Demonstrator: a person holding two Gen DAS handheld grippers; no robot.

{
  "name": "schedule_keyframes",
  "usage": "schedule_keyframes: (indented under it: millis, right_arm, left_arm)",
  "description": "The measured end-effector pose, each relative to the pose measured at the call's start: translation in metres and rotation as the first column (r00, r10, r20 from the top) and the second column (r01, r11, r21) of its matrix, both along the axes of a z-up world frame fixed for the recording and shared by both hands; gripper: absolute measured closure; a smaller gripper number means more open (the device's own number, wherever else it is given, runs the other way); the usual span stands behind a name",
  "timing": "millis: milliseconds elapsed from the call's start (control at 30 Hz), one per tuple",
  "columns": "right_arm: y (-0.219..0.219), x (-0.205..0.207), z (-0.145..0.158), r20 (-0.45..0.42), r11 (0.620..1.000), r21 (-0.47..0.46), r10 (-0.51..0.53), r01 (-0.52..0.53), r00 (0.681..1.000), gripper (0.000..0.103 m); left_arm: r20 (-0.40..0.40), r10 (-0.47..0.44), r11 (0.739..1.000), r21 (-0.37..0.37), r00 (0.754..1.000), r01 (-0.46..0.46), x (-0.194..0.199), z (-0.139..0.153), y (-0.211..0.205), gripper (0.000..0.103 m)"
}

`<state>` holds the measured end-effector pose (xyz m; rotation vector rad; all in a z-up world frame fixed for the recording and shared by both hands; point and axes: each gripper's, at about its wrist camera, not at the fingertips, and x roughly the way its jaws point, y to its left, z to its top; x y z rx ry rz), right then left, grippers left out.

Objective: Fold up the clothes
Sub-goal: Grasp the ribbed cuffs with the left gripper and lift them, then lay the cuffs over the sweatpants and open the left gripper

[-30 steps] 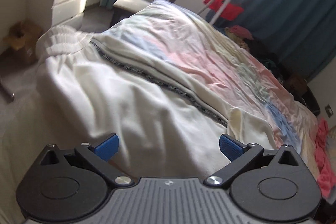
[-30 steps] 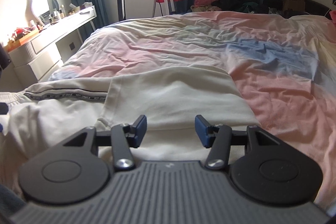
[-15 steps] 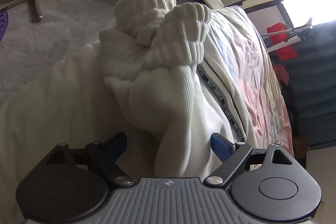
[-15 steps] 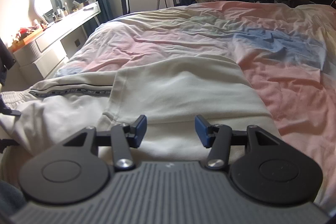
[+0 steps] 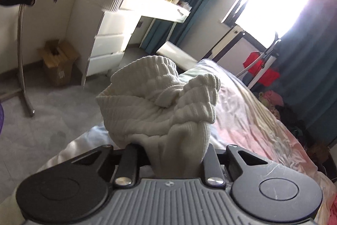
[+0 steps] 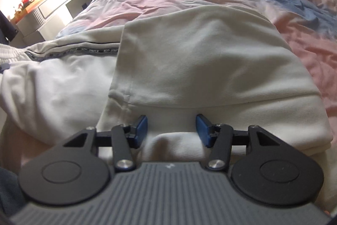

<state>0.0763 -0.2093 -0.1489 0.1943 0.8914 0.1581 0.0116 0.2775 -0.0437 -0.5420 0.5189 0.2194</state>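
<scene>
Since a second ago, left gripper (image 5: 174, 158) has gone from wide open over the flat garment to closing its jaws on the ribbed cuff (image 5: 160, 102), now bunched and lifted off the bed (image 5: 252, 119) at its near left corner, dresser side. Right gripper (image 6: 171, 130) has dipped closer to the cream sweatshirt (image 6: 200, 60), otherwise same spot. Garment lies along the bed's near edge, hood or upper panel folded over the middle, trim-striped sleeve (image 6: 73, 52) running off left. Risks, my read: left grab is a wad of cuff, not a clean edge, so the fold line will likely come out skewed or the rib slips out as the sleeve gets carried across; loose body fabric may drag with it and undo the existing fold, since nothing pins it. Jaws: left nearly shut and closing, cuff fabric packed between them, pads hidden by cloth. Right about half open, blue pads (image 6: 140, 127) clear, nothing gripped; they straddle a low ridge of fabric, contact uncertain.
</scene>
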Motion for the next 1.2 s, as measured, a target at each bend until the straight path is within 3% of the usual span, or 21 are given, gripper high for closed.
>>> schedule_keyframes:
  millis: [133,300,467,633,700,767,800,867,933,1033,1100,1133,1200]
  right_arm:
    - [-0.022,-0.018,0.027,0.112,0.995,0.052,-0.087,0.081,0.99,0.05]
    - [-0.08,-0.044,0.07,0.265,0.962,0.145,-0.262,0.23,0.928,0.048]
    - [-0.143,-0.06,0.1,0.323,0.908,0.231,-0.41,0.349,0.853,0.048]
    - [-0.201,-0.089,0.098,0.301,0.828,0.315,-0.55,0.463,0.779,0.048]
    - [-0.22,-0.1,0.091,0.272,0.794,0.346,-0.594,0.499,0.757,0.048]
    - [-0.234,-0.108,0.085,0.24,0.753,0.376,-0.641,0.539,0.729,0.048]
    - [-0.238,-0.11,0.082,0.228,0.729,0.399,-0.667,0.556,0.71,0.048]
    - [-0.239,-0.108,0.074,0.213,0.712,0.445,-0.673,0.543,0.708,0.048]
    - [-0.239,-0.104,0.067,0.192,0.697,0.481,-0.675,0.532,0.712,0.048]
    - [-0.239,-0.093,0.055,0.147,0.677,0.513,-0.674,0.527,0.724,0.048]
    - [-0.24,-0.086,0.048,0.121,0.674,0.538,-0.656,0.507,0.745,0.048]
    - [-0.24,-0.083,0.046,0.11,0.67,0.545,-0.653,0.504,0.749,0.048]
    - [-0.24,-0.079,0.042,0.089,0.663,0.556,-0.647,0.502,0.757,0.048]
  left_arm:
    - [0.119,-0.065,0.994,0.093,0.991,0.055,-0.01,0.06,-0.076,0.085]
    - [0.236,-0.189,0.977,0.14,0.953,0.159,0.0,0.124,-0.199,0.087]
    - [0.268,-0.296,0.941,0.244,0.917,0.233,0.03,0.142,-0.34,0.087]
    - [0.258,-0.382,0.891,0.359,0.887,0.279,0.044,0.101,-0.479,0.088]
    - [0.204,-0.461,0.833,0.434,0.864,0.343,0.045,0.067,-0.53,0.088]
    - [0.121,-0.548,0.753,0.502,0.828,0.425,0.047,0.031,-0.578,0.087]
    - [0.063,-0.589,0.711,0.516,0.806,0.479,0.05,0.011,-0.596,0.087]
    - [-0.035,-0.637,0.66,0.491,0.77,0.569,0.054,-0.02,-0.62,0.085]
    - [-0.092,-0.662,0.628,0.474,0.744,0.617,0.055,-0.041,-0.633,0.083]
    - [-0.106,-0.699,0.581,0.492,0.707,0.648,0.055,-0.056,-0.625,0.071]
    - [-0.13,-0.716,0.56,0.479,0.686,0.676,0.067,-0.063,-0.603,0.051]
    - [-0.137,-0.727,0.553,0.464,0.673,0.692,0.07,-0.066,-0.592,0.048]
    - [-0.157,-0.735,0.55,0.43,0.659,0.716,0.069,-0.069,-0.568,0.028]
